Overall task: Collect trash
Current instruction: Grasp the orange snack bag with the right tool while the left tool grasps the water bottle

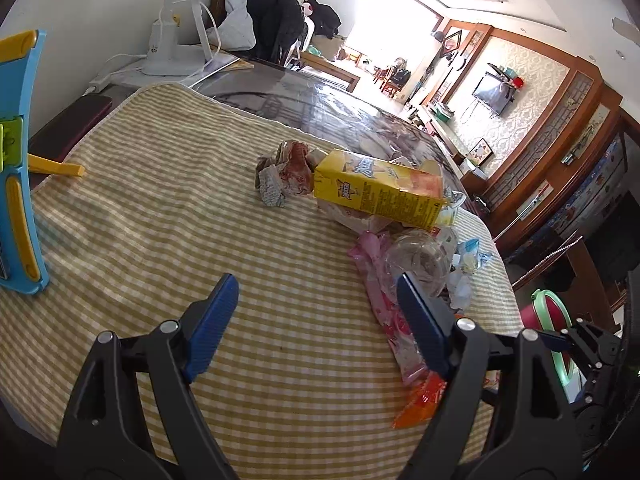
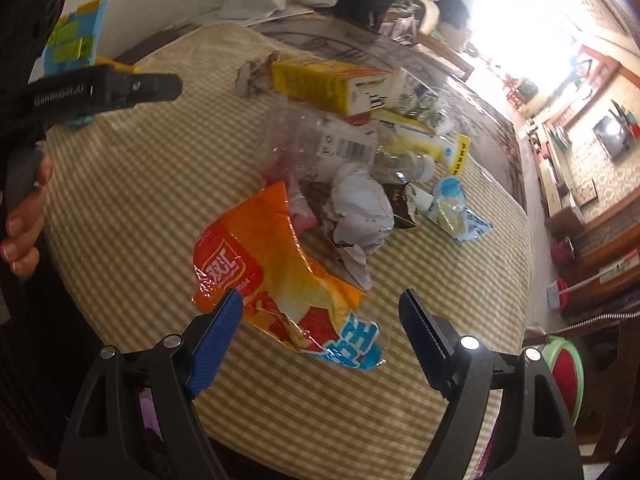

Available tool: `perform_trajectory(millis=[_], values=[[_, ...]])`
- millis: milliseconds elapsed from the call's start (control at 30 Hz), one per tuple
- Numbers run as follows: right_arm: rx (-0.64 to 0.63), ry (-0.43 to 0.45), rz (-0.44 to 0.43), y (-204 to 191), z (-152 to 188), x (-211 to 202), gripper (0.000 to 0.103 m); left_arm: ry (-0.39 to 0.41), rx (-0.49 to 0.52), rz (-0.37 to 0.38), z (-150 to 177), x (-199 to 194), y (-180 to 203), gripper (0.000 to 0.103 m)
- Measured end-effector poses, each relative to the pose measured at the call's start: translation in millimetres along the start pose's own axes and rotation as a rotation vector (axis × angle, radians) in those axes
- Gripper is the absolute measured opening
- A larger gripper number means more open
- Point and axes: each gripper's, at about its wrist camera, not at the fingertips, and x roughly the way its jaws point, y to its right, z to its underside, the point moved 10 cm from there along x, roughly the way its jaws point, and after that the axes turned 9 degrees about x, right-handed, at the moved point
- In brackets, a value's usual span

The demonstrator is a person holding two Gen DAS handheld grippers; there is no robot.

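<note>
A heap of trash lies on a yellow checked cloth: a yellow carton, a crumpled wrapper, a clear plastic bottle, a pink wrapper and an orange snack bag. My left gripper is open over bare cloth, its right pad beside the pink wrapper. My right gripper is open, tilted down over the orange snack bag, which lies between its pads, unpinched. Beyond it are crumpled white paper, the bottle, the carton and a blue-white packet.
A blue and yellow toy board stands at the cloth's left edge. A white fan base and piled clothes sit at the back. The table drops off on the right above a red stool with a green rim. A hand holds the left gripper.
</note>
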Motion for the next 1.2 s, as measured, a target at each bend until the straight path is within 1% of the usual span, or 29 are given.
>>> perform_trajectory(millis=[100, 233, 267, 333, 367, 433, 500, 600, 633, 733, 833, 933, 1000, 1067, 1133, 1200], values=[[-0.063, -0.036, -0.006, -5, 0, 11, 0.077, 0.0, -0.002, 0.001, 0, 0, 0, 0.079], [-0.078, -0.076, -0.041, -11, -2, 26, 0.075, 0.0, -0.004, -0.003, 0, 1, -1, 0.079], [-0.077, -0.084, -0.052, -13, -3, 29, 0.073, 0.0, -0.004, -0.004, 0, 2, -1, 0.079], [-0.085, -0.099, -0.056, -16, -1, 35, 0.064, -0.003, -0.001, -0.006, 1, 3, 0, 0.079], [-0.095, -0.107, -0.054, -17, 1, 37, 0.064, -0.005, 0.003, -0.007, 2, 4, 1, 0.079], [-0.122, -0.098, -0.031, -20, 5, 37, 0.06, -0.008, 0.014, -0.012, 4, 5, 2, 0.079], [-0.106, -0.082, -0.035, -20, 6, 36, 0.054, -0.011, 0.023, -0.014, 5, 6, 3, 0.079], [-0.024, -0.063, -0.081, -13, 7, 30, 0.051, -0.017, 0.036, -0.021, 8, 9, 3, 0.079], [0.006, -0.053, -0.098, -11, 7, 28, 0.048, -0.019, 0.042, -0.024, 8, 10, 3, 0.079], [0.1, 0.002, -0.145, -5, 7, 15, 0.048, -0.025, 0.073, -0.043, 10, 12, 6, 0.079], [0.226, 0.08, -0.215, 2, 4, -4, 0.048, -0.04, 0.111, -0.044, 10, 17, 15, 0.079], [0.392, 0.198, -0.261, 22, 2, -25, 0.048, -0.041, 0.159, -0.015, 2, 17, 35, 0.079], [0.521, 0.269, -0.297, 39, 4, -33, 0.048, -0.04, 0.204, 0.016, -6, 18, 52, 0.079], [0.627, 0.312, -0.317, 59, 11, -33, 0.049, -0.074, 0.284, 0.041, -13, 28, 73, 0.079], [0.661, 0.321, -0.284, 76, 13, -29, 0.05, -0.115, 0.389, 0.018, -21, 43, 90, 0.079], [0.694, 0.343, -0.255, 91, 16, -29, 0.05, -0.134, 0.45, 0.006, -26, 54, 100, 0.079]])
